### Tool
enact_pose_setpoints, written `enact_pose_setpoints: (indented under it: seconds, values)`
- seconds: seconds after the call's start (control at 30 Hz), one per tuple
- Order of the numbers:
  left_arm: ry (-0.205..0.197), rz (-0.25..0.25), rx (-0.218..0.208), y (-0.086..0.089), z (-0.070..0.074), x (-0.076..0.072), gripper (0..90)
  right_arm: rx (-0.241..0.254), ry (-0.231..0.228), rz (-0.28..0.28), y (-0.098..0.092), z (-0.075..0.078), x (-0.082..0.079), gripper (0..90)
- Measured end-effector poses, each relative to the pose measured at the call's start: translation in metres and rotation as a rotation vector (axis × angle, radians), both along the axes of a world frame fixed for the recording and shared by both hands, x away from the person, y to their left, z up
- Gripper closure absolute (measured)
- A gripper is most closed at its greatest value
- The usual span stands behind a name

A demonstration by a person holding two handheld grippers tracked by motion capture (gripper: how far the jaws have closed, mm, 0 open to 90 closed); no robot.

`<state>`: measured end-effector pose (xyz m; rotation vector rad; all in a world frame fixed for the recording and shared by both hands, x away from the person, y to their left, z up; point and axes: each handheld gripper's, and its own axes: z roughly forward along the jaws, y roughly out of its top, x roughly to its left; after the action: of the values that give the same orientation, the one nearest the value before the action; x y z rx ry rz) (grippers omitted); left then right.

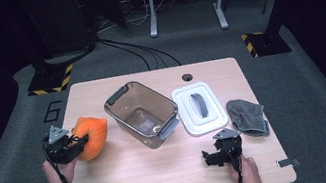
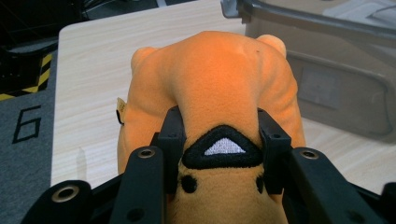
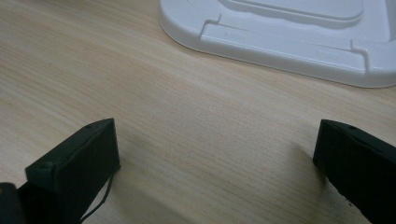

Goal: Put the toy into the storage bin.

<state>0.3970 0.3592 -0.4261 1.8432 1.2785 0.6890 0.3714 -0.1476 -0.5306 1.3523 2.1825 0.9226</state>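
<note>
1. Clearly the orange plush toy (image 2: pixel 219 88) is soft and light: where the left gripper (image 2: pixel 222 154) clamps it, the fabric pinches into a narrow waist between the two black jaws and bulges out again beyond them.

2. Its place relative to that gripper: squeezed between the jaws, most of the body ahead of the tips, with a black embroidered triangle patch (image 2: pixel 223 148) right at the bite. In the high view the toy (image 1: pixel 90 136) sits just past the left gripper (image 1: pixel 77 140), on the side toward the clear plastic bin (image 1: pixel 142 113).

3. I judge the hold good. Fleece gives friction, so slipping is unlikely, and nothing here can break. The risk is that stuffing shifts and the body sags or swings from the pinch.

4. A grip across the middle of the body, as here, suits it better than an ear or a thin edge, which would let it dangle.

5. The bin's open mouth lies ahead of the left gripper and slightly to one side. Judging by its size, the toy should fit, compressing if it brushes the rim.

6. The right gripper (image 3: pixel 215 163) has its jaws wide apart over bare table (image 3: pixel 140 84), nothing between them, with the white lid (image 3: pixel 289 37) just ahead of the tips.
</note>
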Motion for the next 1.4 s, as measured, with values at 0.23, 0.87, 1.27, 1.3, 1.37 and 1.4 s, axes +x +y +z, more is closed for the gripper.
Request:
enact_pose_setpoints:
  seconds: [0.23, 0.87, 1.27, 1.3, 1.37, 1.4]
  values:
    - [-0.024, 0.019, 0.024, 0.004, 0.014, 0.006, 62.1, 0.000, -0.001, 0.000, 0.000, 0.000, 0.000, 0.0]
    - [-0.097, 0.019, 0.072, -0.003, 0.062, 0.032, 62.0, 0.000, 0.000, 0.000, 0.000, 0.000, 0.000, 0.0]
    - [-0.124, -0.036, 0.089, -0.027, 0.082, 0.051, 61.8, 0.000, -0.001, 0.000, 0.000, 0.000, 0.000, 0.0]
    - [-0.122, -0.041, 0.091, -0.029, 0.084, 0.052, 61.8, 0.000, -0.001, 0.000, 0.000, 0.000, 0.000, 0.0]
    - [-0.131, -0.051, 0.086, -0.034, 0.086, 0.055, 61.8, 0.000, 0.000, 0.000, 0.000, 0.000, 0.000, 0.0]
    - [-0.135, -0.060, 0.089, -0.036, 0.087, 0.057, 61.7, 0.000, -0.001, 0.000, 0.000, 0.000, 0.000, 0.0]
